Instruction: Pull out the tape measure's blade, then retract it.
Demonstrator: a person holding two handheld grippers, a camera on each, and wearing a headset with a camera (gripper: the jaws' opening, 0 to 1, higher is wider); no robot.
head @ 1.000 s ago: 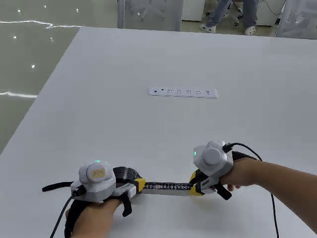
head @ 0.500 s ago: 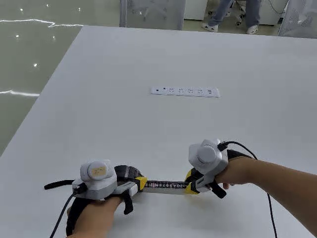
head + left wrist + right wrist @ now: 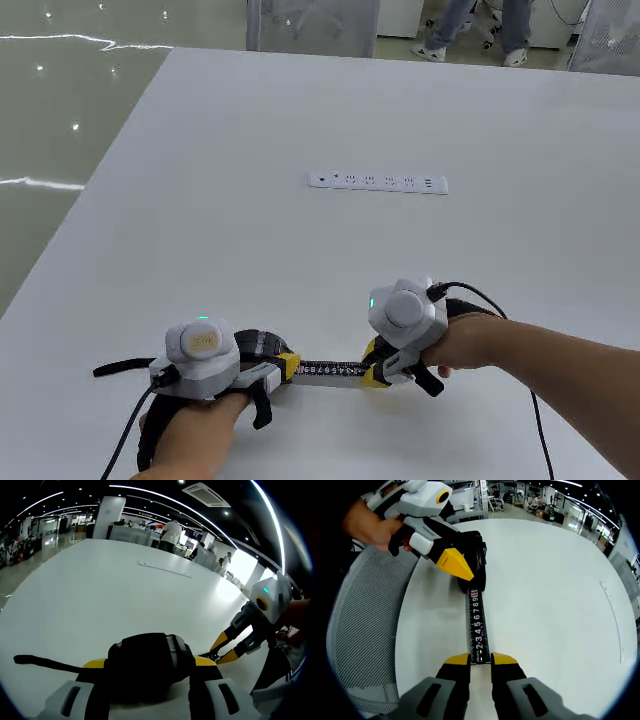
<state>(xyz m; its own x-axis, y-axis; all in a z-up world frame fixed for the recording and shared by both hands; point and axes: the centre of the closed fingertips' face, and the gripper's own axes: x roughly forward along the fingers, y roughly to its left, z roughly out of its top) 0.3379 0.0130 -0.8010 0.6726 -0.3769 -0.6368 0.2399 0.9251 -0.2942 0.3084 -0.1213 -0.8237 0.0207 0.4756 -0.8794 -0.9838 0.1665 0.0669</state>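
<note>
Your left gripper (image 3: 283, 368) clamped around black tape measure case (image 3: 150, 665). Your right gripper (image 3: 480, 659) pinches tip of blade (image 3: 476, 617); short numbered length lies flat on table (image 3: 250, 150). Both well apart from power strip (image 3: 377, 182), on its near side, case leftward of it.

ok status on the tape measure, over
Left gripper shut on black tape measure case. Right gripper shut on tip of black numbered blade, short length out. White power strip well clear.
</note>
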